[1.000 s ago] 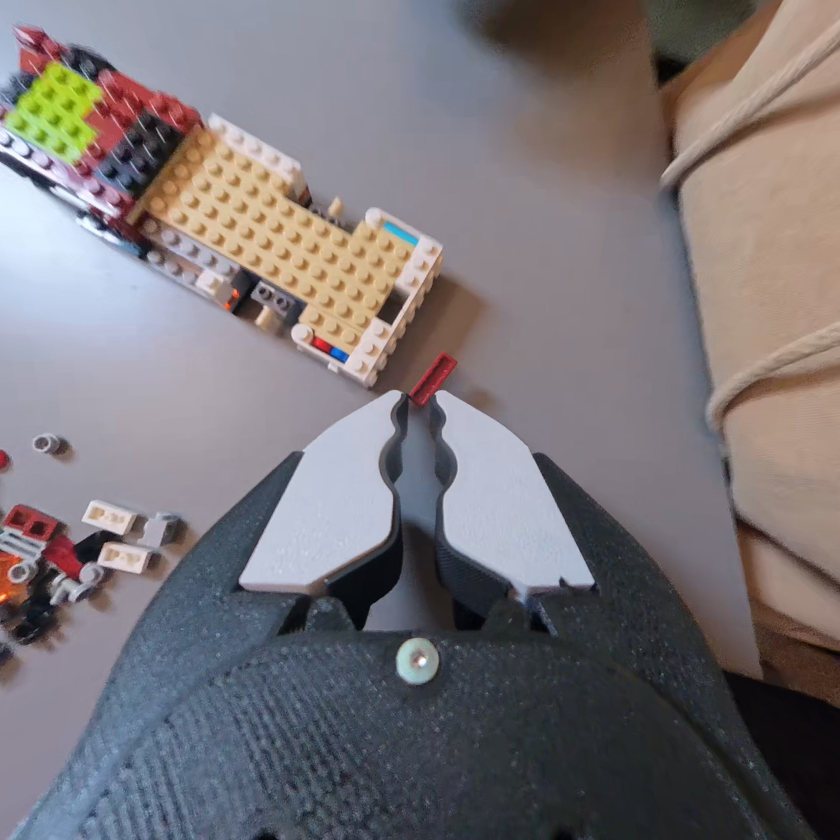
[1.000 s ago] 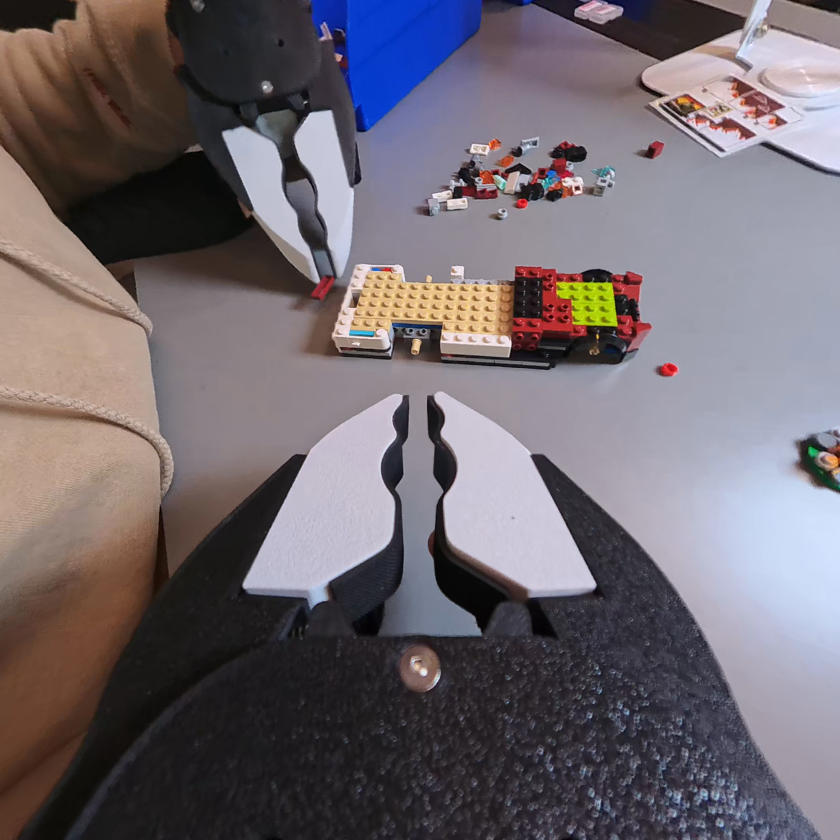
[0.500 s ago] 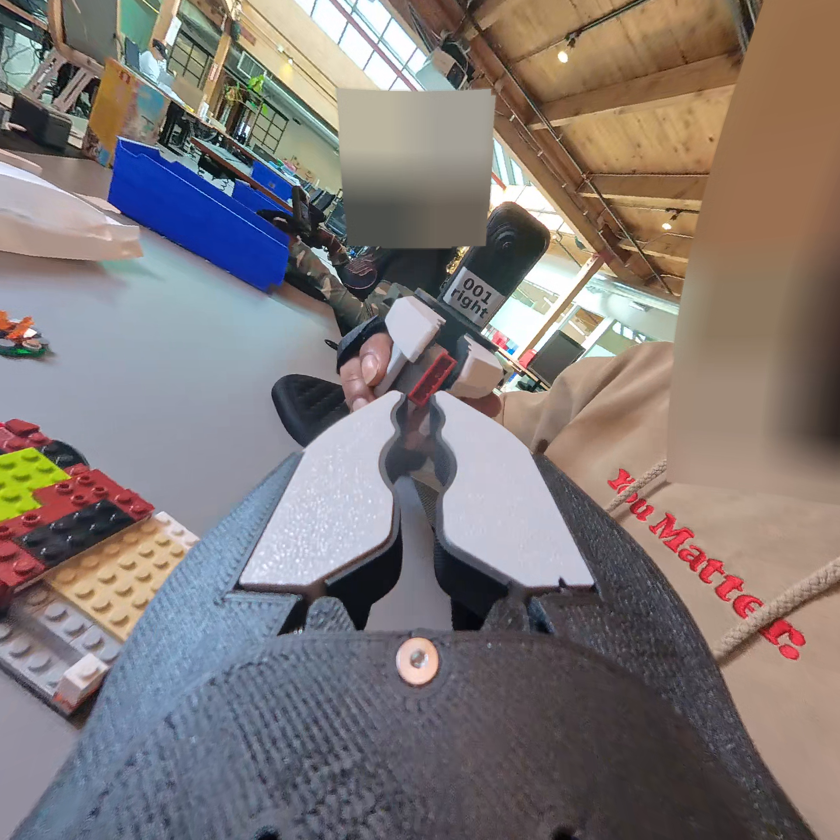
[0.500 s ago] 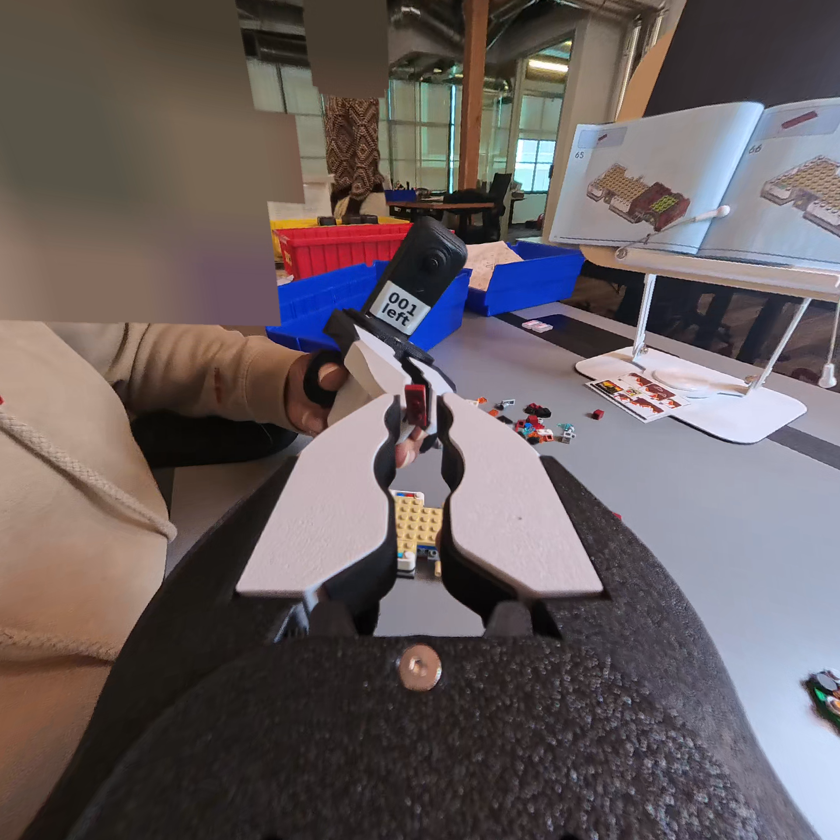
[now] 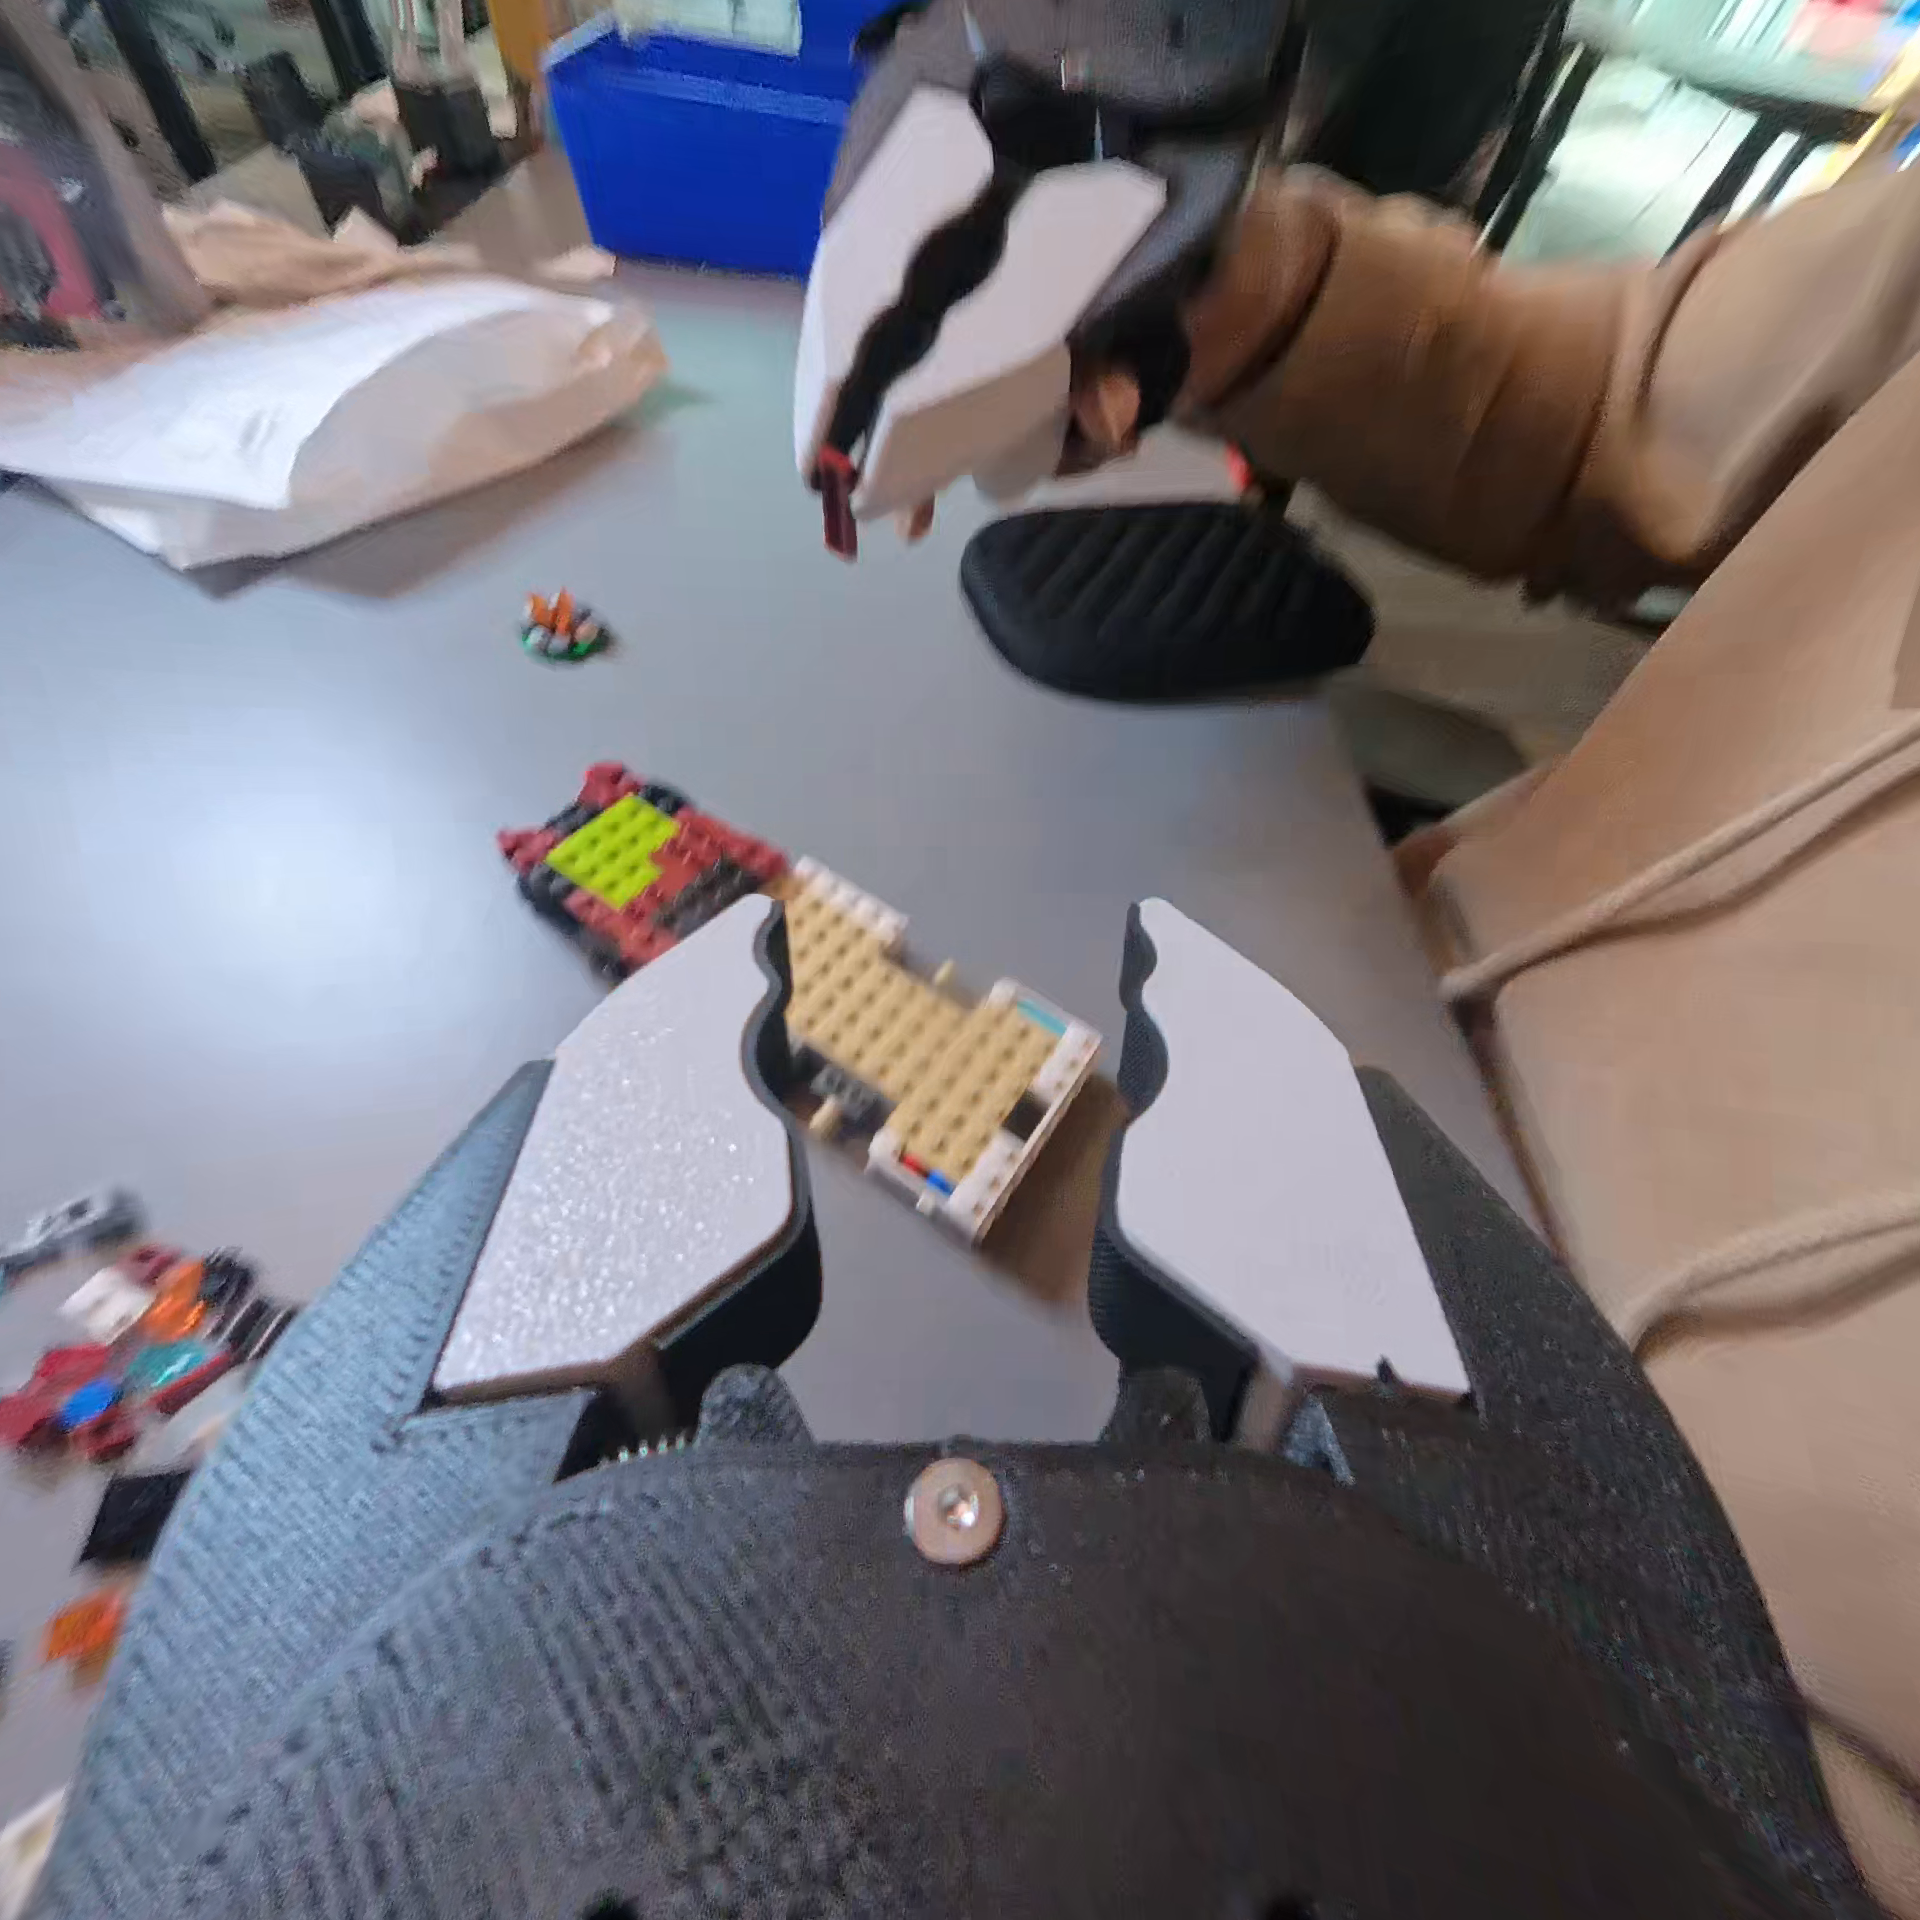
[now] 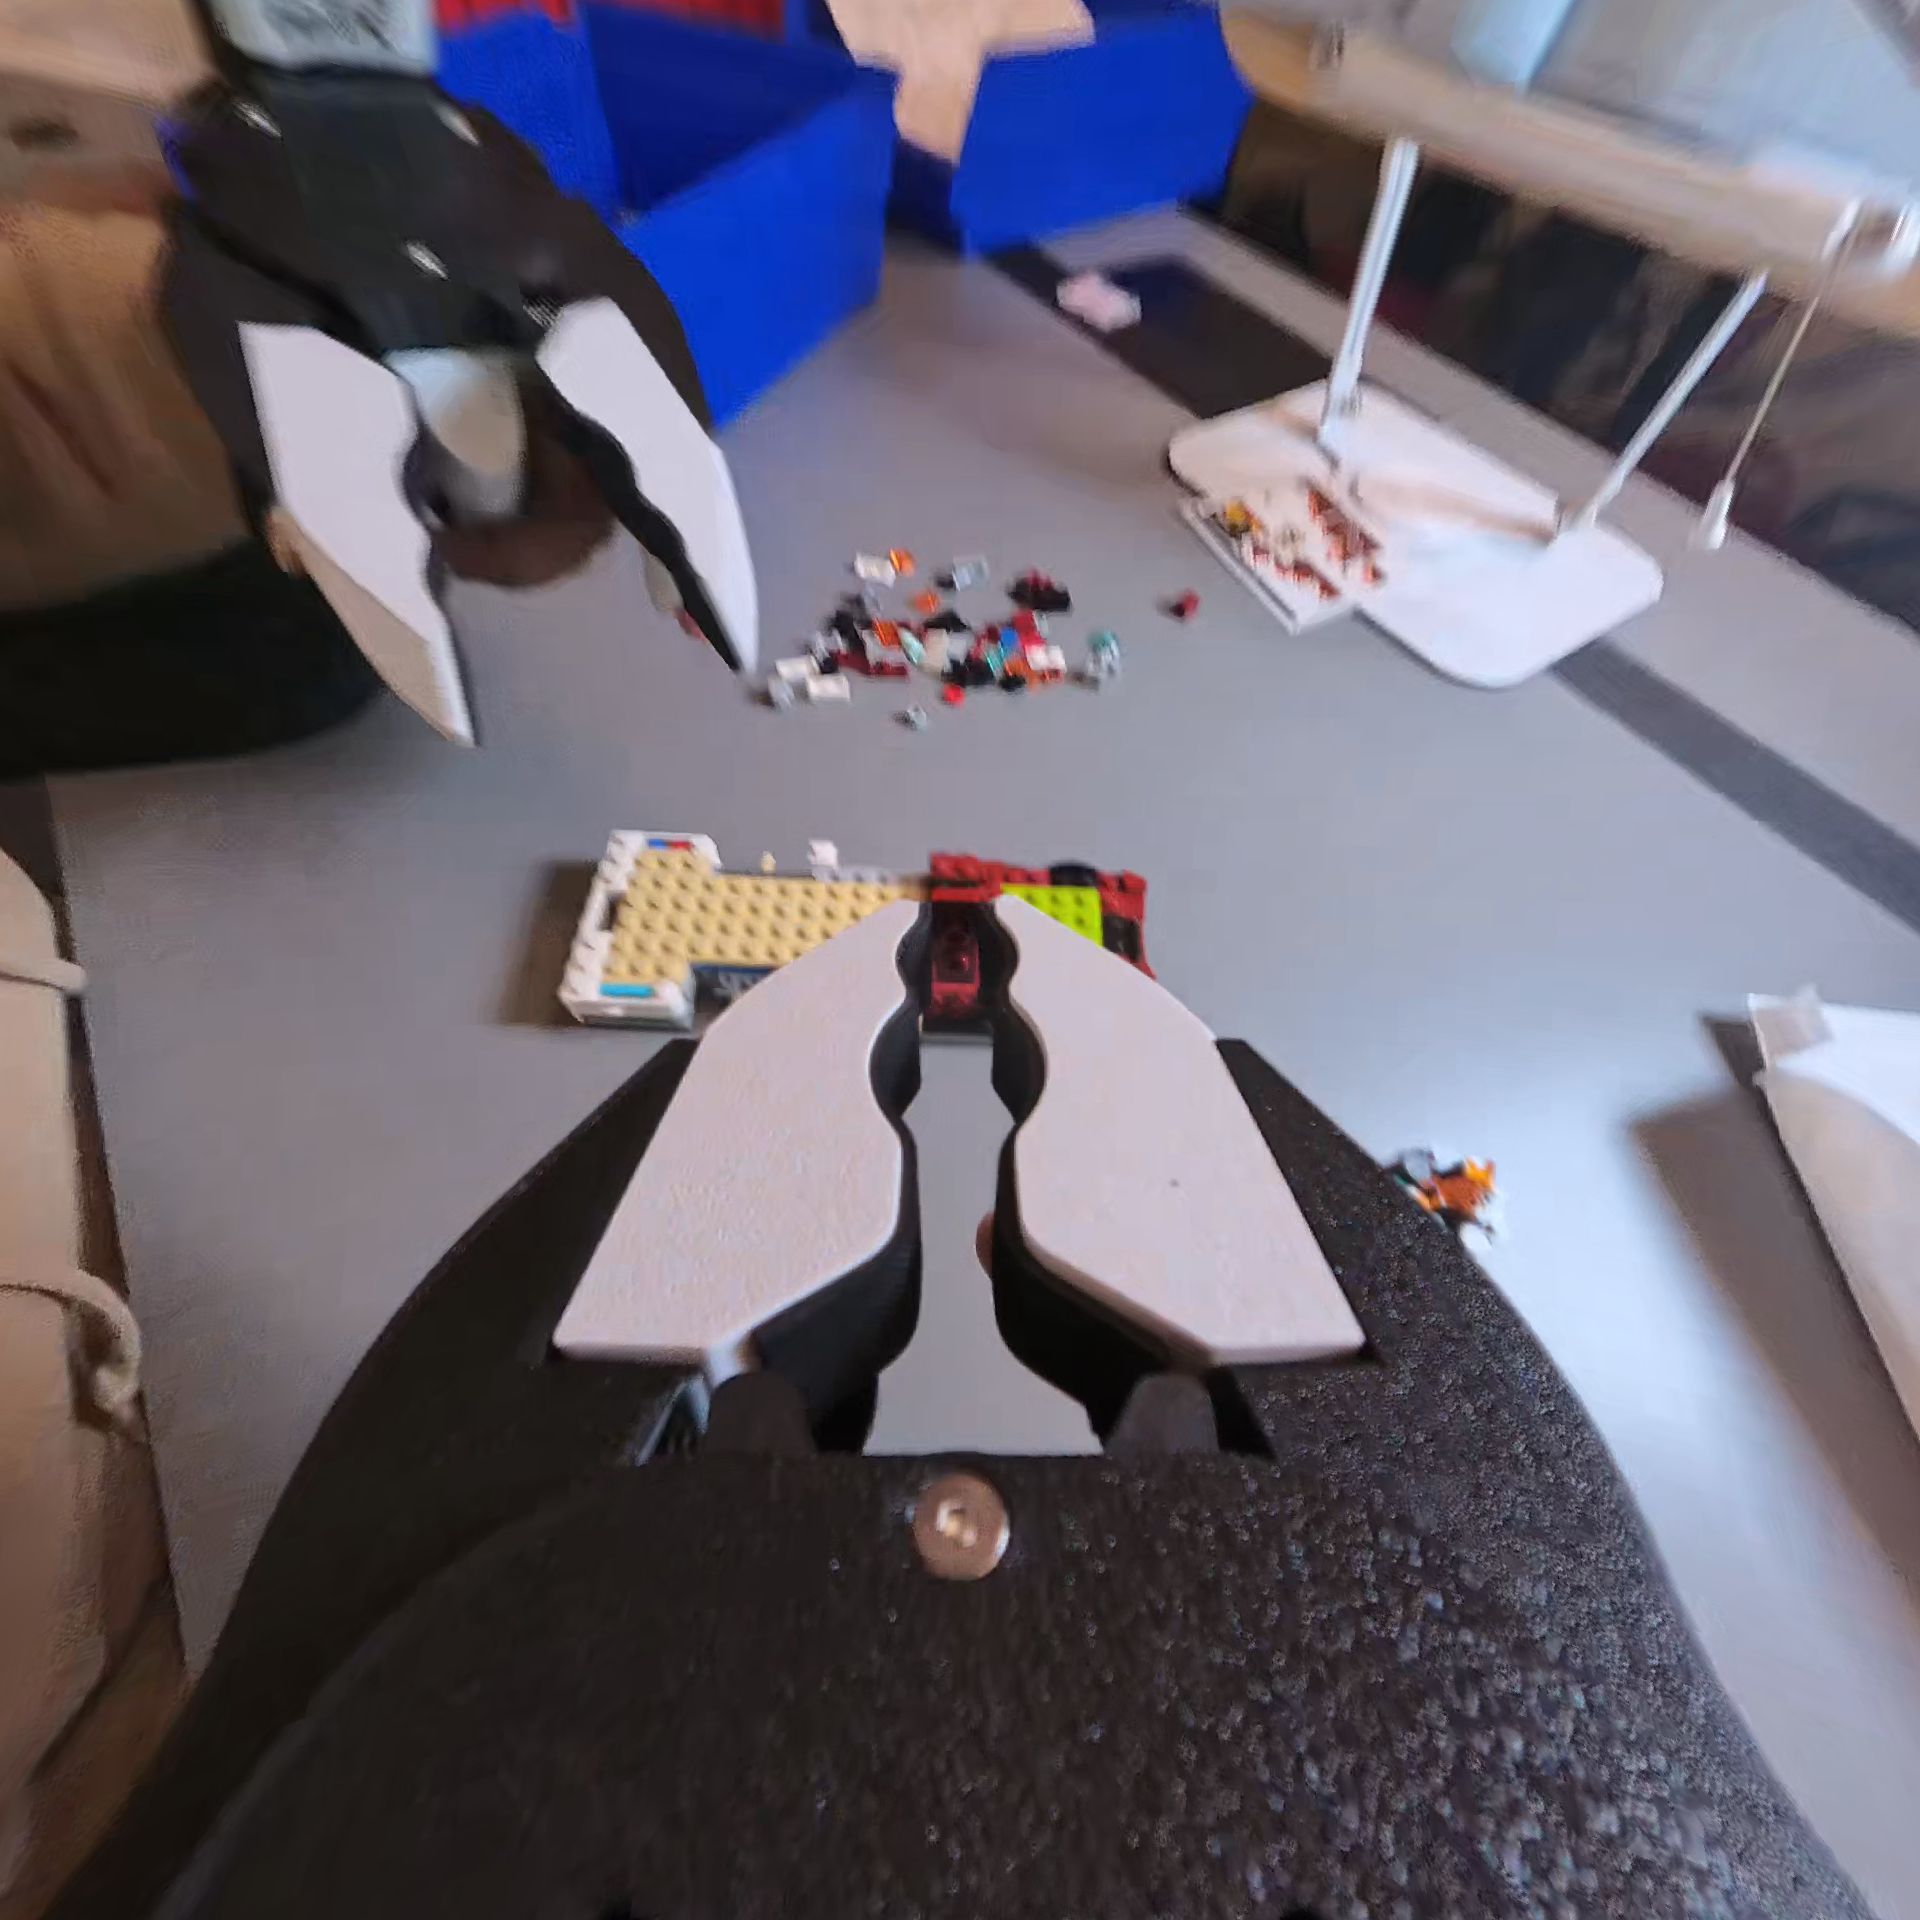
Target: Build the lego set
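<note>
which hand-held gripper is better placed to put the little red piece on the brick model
Right, most likely. The right hand-held gripper is closed on the small dark red piece above the table, over the brick model. The left hand-held gripper is wide open and holds nothing.

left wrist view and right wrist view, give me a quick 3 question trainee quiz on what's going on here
1. True or false: the left gripper has its jaws spread wide with nothing between them.
2. Which gripper holds the small dark red brick piece? A) left B) right C) neither
3. Fill in: the flat brick model on the grey table has a tan studded half and a dark red half with a ____ patch on top.

Key: 1 true. 2 B, the right gripper pinches it at its fingertips. 3 lime green.
</note>
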Tool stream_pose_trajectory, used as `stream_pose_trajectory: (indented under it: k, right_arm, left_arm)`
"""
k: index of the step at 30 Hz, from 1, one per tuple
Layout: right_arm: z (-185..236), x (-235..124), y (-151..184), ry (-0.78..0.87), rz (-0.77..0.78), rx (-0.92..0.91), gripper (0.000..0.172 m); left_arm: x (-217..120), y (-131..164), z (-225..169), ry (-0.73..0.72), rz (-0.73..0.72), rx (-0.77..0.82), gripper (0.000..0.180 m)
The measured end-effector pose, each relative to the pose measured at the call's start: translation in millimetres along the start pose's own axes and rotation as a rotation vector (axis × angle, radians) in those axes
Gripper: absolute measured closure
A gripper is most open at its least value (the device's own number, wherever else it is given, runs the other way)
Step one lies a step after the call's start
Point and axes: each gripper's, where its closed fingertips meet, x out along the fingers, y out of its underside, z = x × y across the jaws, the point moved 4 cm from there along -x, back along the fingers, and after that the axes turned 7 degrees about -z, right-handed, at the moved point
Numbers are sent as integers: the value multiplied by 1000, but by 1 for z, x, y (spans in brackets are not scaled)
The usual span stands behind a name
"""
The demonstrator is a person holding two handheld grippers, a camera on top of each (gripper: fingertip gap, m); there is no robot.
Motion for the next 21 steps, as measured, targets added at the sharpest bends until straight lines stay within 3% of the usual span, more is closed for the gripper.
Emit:
stream_pose_trajectory:
  k: [7,10,15,21]
  right_arm:
    - [-29,49,25,-105,269,102,163]
    - [-33,75,27,-160,364,108,163]
    - [-32,102,36,-249,537,131,164]
    - [-31,110,41,-303,680,140,164]
  left_arm:
    - [0,67,6,-37,288,18,106]
    - [7,79,0,-25,366,92,112]
    - [13,84,-1,-48,358,143,141]
    - [14,84,0,-44,335,150,143]
